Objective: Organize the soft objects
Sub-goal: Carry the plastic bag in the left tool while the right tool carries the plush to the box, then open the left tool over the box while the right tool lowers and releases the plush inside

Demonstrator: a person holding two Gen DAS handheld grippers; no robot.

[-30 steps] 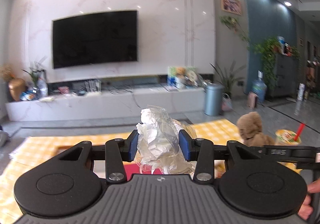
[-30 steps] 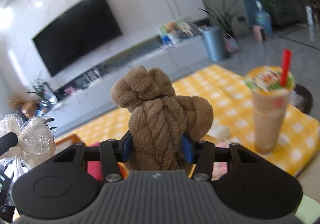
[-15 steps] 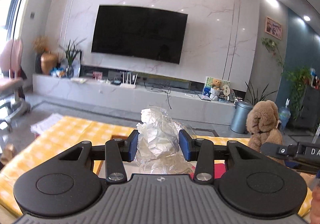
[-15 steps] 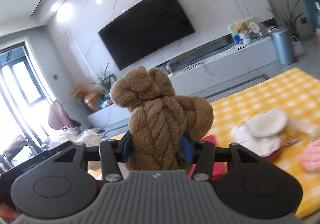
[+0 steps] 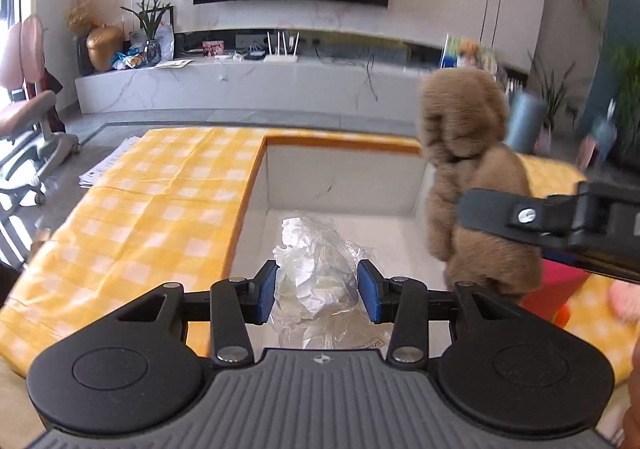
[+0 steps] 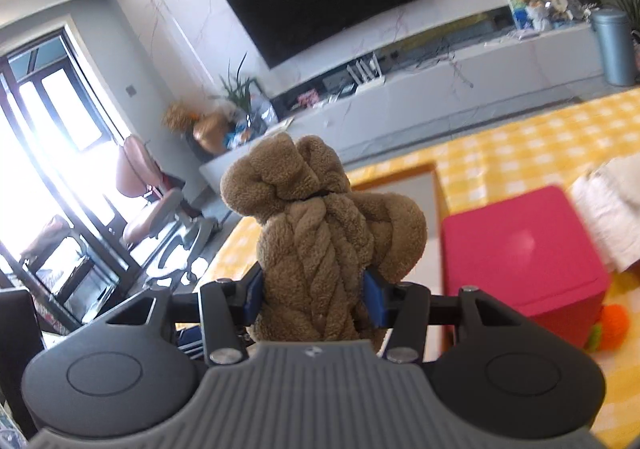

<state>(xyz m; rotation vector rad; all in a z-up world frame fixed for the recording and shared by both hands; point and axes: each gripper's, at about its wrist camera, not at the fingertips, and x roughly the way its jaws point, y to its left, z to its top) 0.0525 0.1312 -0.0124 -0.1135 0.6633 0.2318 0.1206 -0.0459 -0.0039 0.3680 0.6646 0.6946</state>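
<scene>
My left gripper (image 5: 317,291) is shut on a crumpled clear plastic bag (image 5: 316,265) and holds it over the open white box (image 5: 344,185) with an orange rim. My right gripper (image 6: 314,295) is shut on a brown plush bear (image 6: 324,245). The bear also shows in the left wrist view (image 5: 476,185), hanging upright at the box's right side, with the right gripper's finger (image 5: 520,215) across it. The box rim shows in the right wrist view (image 6: 400,173) behind the bear.
The yellow checked tablecloth (image 5: 152,217) covers the table. A pink cube (image 6: 520,249) stands right of the box, with a white folded cloth (image 6: 612,217) and an orange soft toy (image 6: 612,327) beside it. A pink soft thing (image 5: 624,299) lies at the far right.
Both grippers tipped down and moved left over the box. The bag now hangs inside the box opening, and the bear has come close to the box's right wall.
</scene>
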